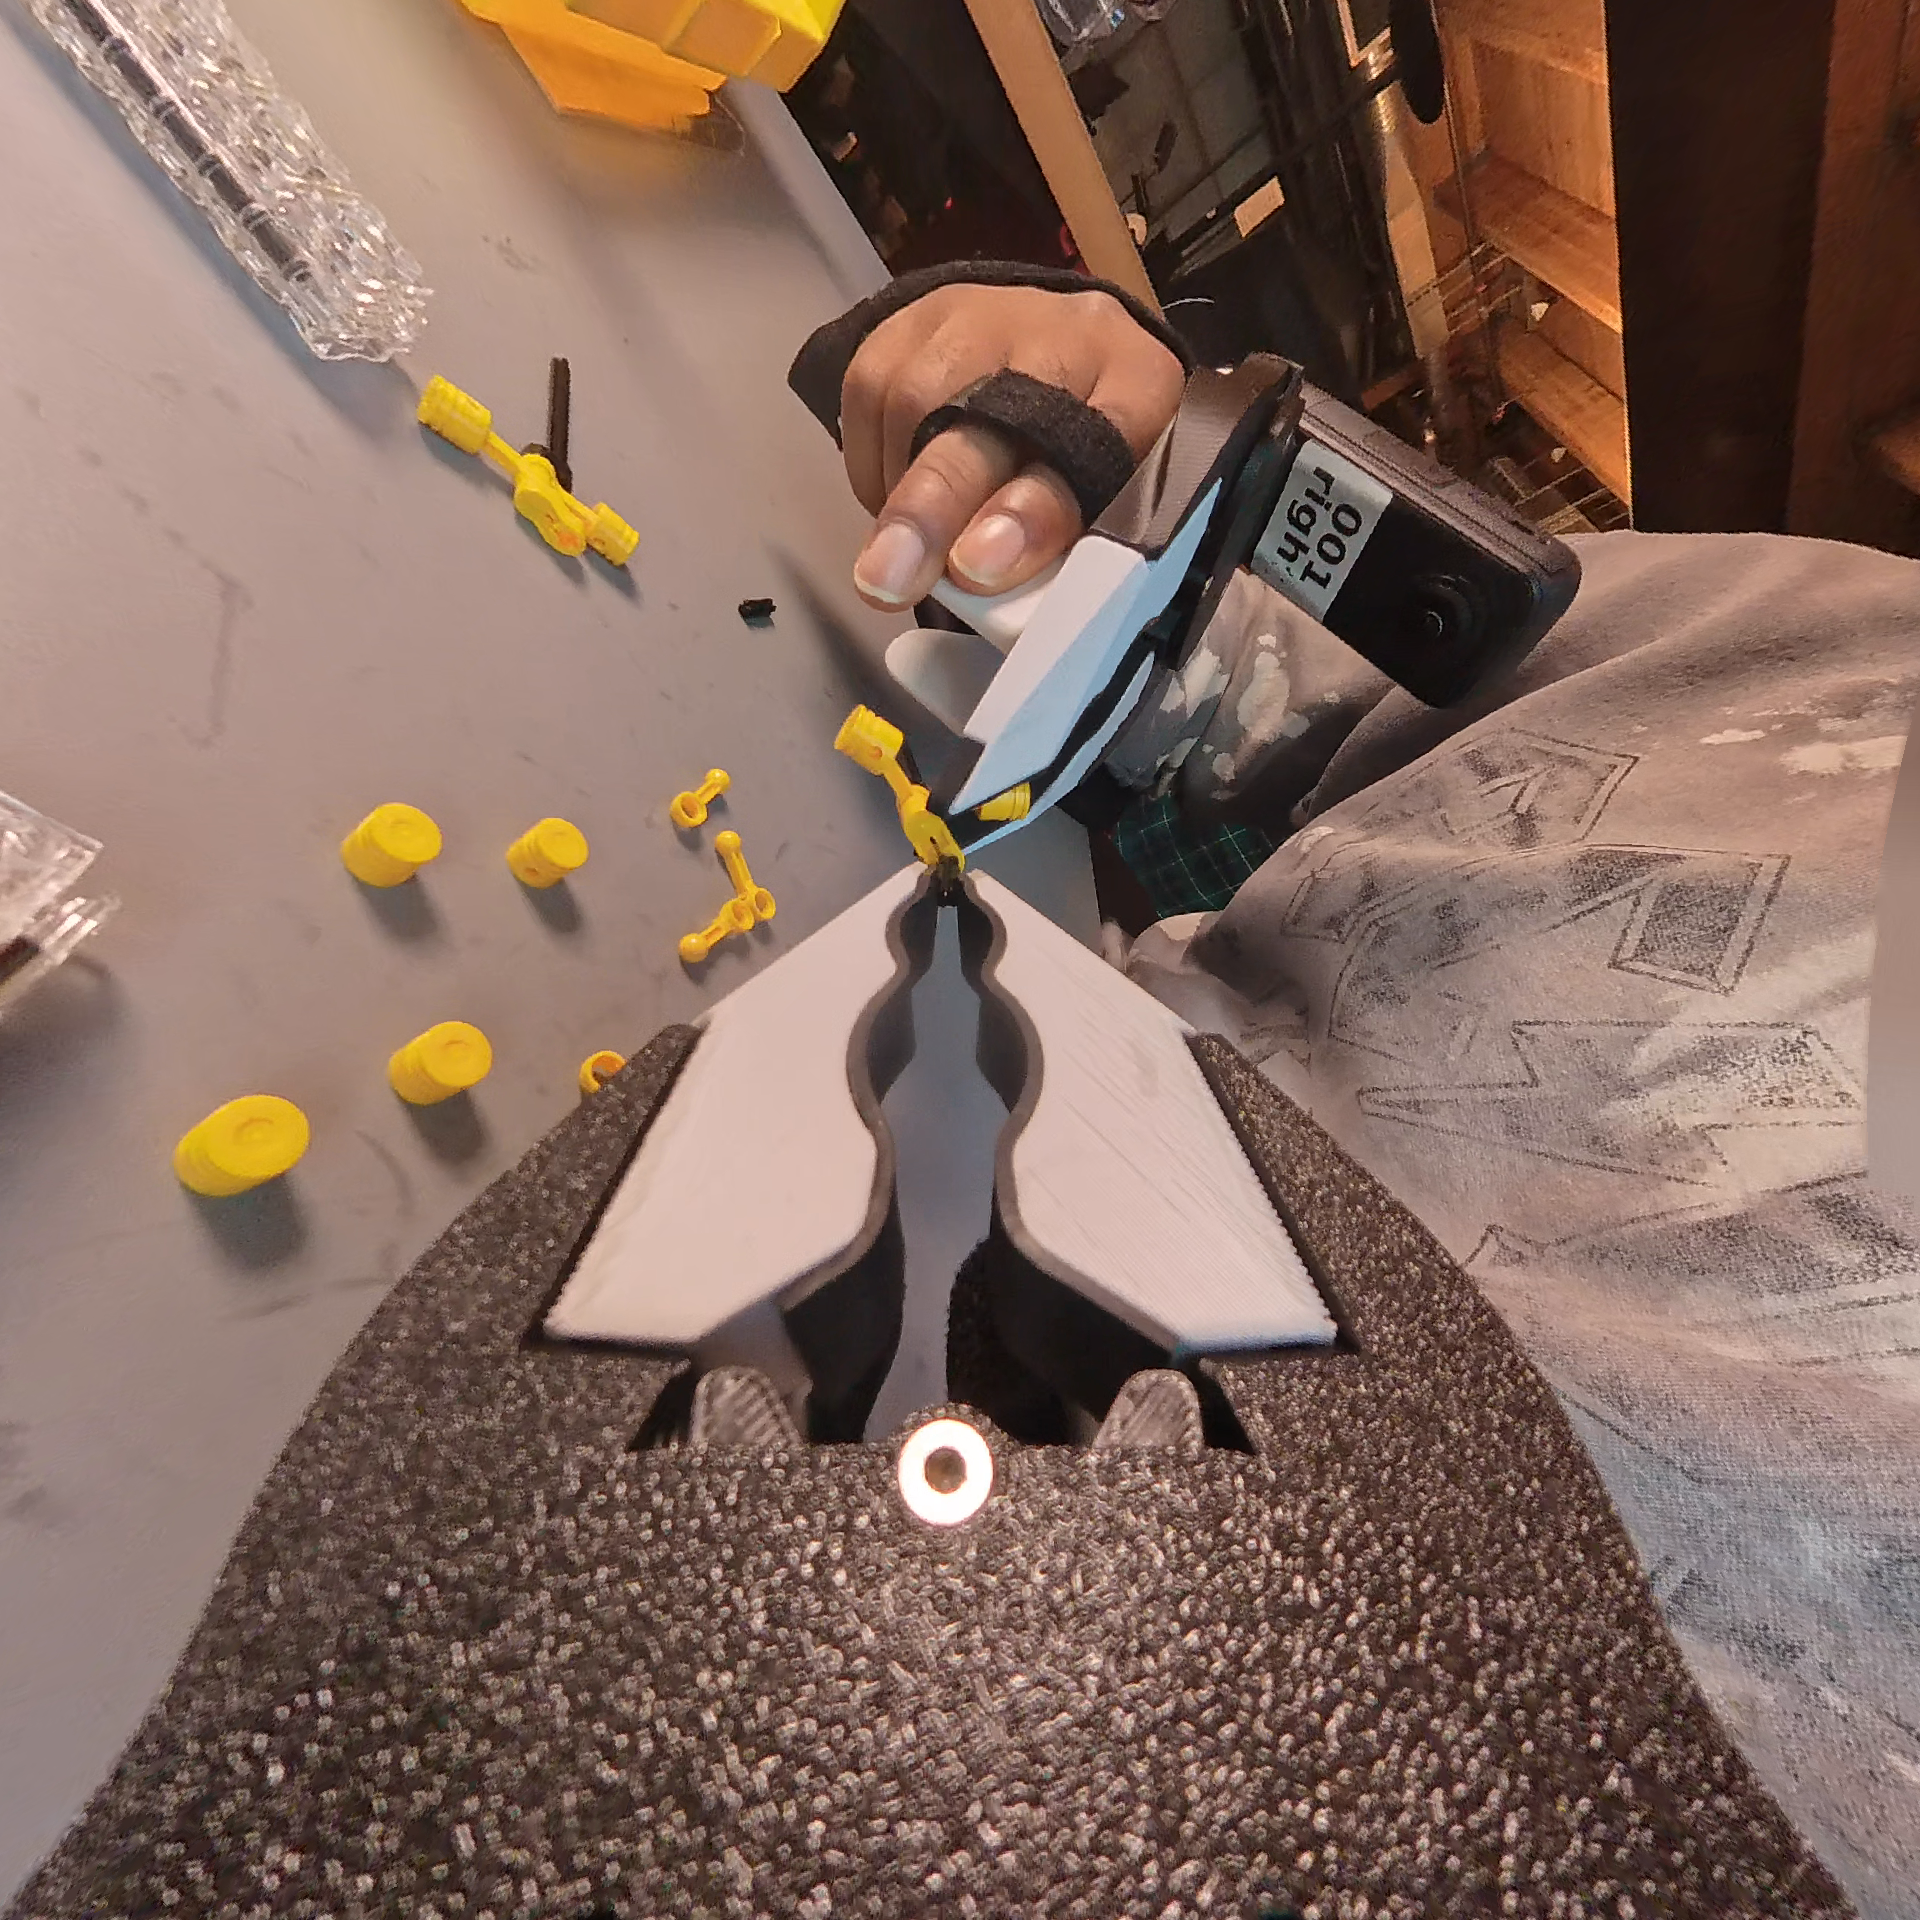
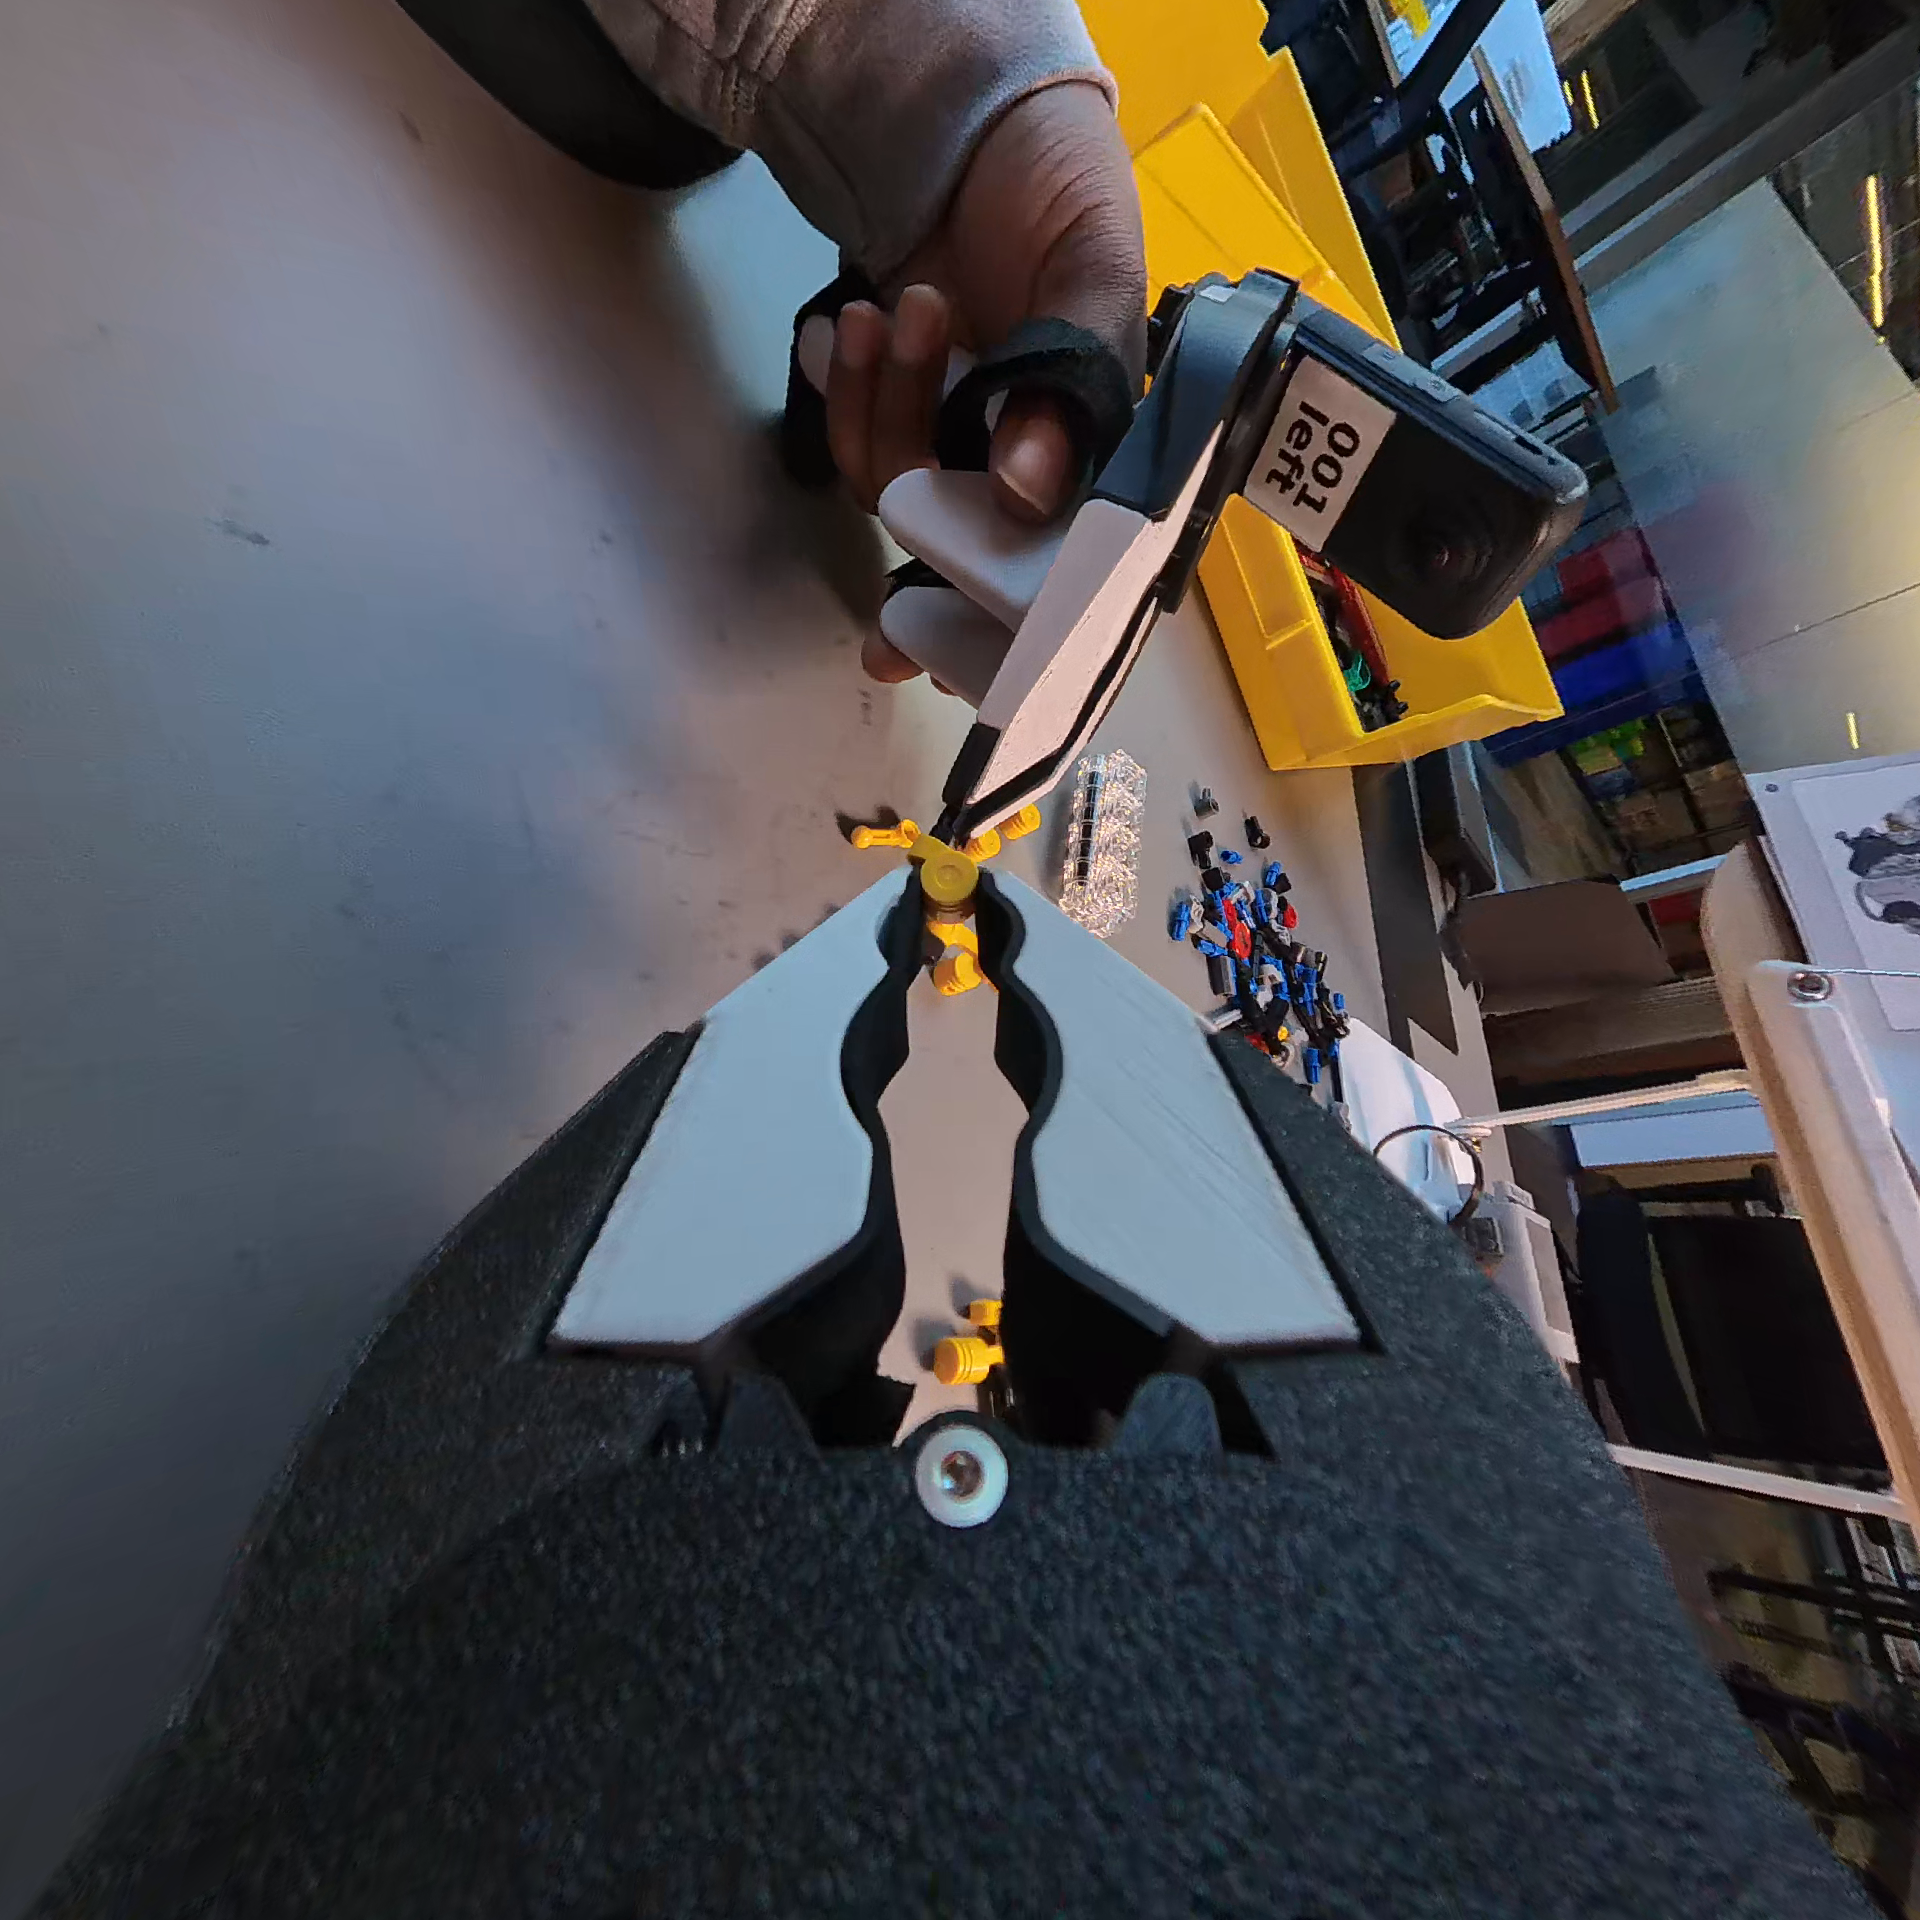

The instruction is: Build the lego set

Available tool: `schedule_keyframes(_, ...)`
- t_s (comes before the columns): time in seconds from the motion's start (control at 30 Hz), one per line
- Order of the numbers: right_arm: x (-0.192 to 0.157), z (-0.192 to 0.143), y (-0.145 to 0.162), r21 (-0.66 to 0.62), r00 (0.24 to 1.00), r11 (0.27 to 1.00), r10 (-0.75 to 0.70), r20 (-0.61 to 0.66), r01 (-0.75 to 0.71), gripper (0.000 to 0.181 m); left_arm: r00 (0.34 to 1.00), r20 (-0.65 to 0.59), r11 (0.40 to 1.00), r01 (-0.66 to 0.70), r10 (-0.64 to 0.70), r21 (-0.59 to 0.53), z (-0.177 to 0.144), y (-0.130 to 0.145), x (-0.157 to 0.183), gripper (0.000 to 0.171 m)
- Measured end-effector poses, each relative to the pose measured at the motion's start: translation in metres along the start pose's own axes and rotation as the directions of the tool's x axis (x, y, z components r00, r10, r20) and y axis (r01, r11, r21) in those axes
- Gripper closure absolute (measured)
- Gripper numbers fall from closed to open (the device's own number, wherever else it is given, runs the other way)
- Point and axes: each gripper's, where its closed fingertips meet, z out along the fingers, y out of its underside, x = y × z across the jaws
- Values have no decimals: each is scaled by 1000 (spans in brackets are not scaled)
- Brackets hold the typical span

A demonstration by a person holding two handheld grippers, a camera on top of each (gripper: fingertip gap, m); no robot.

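Observation:
Both grippers meet on one small yellow piston-and-rod assembly [image 1: 902, 790], held above the grey table [image 1: 208, 644]. My left gripper [image 1: 943, 881] is shut, pinching a small dark piece at the assembly's lower end. My right gripper [image 2: 945, 883] is shut on a yellow piston head [image 2: 943, 881] of the same assembly. In the left wrist view the right gripper [image 1: 971, 821] comes in from above with a yellow piece between its tips. In the right wrist view the left gripper [image 2: 954, 826] comes in from above. A second piston of the assembly [image 1: 868, 738] sticks out free.
On the table lie several yellow discs [image 1: 391, 844], small yellow rods [image 1: 727, 904], another yellow piston assembly [image 1: 530, 488], a black pin [image 1: 758, 610] and a clear bag [image 1: 239, 177]. A pile of blue, red and black pieces [image 2: 1257, 935] and a yellow bin [image 2: 1351, 665] sit farther off. My left and right fingertips are right by each other.

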Motion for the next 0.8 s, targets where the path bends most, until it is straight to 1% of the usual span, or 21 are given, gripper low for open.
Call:
schedule_keyframes(0.2,1,2,1,-18,999,999,-36,-22,36,173,1000,1,1000,21,-21,11,-1,-1,-2,169)
schedule_keyframes(0.33,6,3,4,-33,997,999,-42,-62,40,173,999,6,998,36,-36,47,-4,-6,-4,169)
schedule_keyframes(0.57,17,1,0,-4,990,1000,-27,-137,27,173,1000,-12,994,17,-15,105,-8,-16,1,169)
schedule_keyframes(0.67,22,-2,-3,19,985,1000,-18,-171,21,173,999,-12,991,-33,35,129,-9,-20,6,168)
schedule_keyframes(0.8,29,-9,-12,114,981,990,97,-167,-79,173,985,29,976,-174,171,130,-11,-26,17,168)
